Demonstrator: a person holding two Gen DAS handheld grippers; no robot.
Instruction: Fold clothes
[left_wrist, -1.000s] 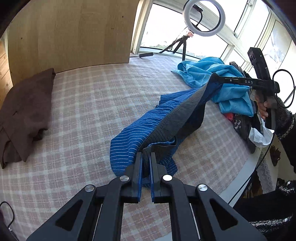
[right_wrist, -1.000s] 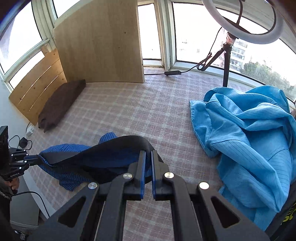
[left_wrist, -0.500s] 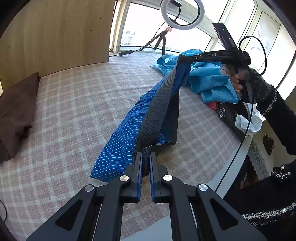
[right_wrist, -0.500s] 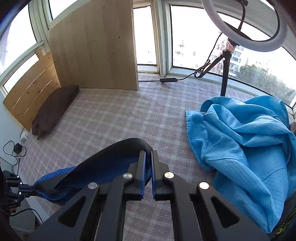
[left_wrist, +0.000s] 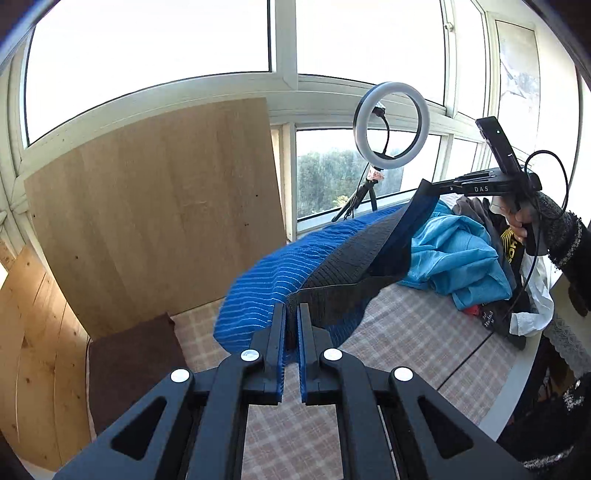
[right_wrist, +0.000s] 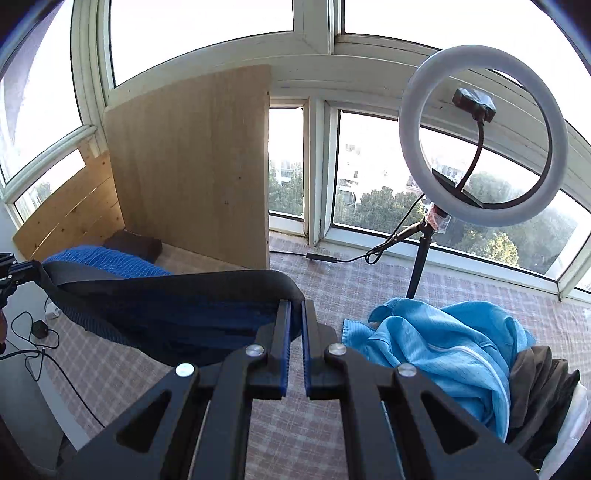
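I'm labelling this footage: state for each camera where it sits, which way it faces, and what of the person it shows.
Left wrist: on the left gripper, facing the wooden board and windows; its fingers clamp the blue striped garment; the right gripper and right hand show.
Right wrist: on the right gripper, facing the ring light; the left gripper shows at left.
Shared: garment, board, ring light, light blue jacket, checked cloth.

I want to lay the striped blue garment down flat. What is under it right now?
Under the lifted striped blue garment, held by left gripper and right gripper, lies bare checkered cloth. The patch directly behind its drape is hidden.
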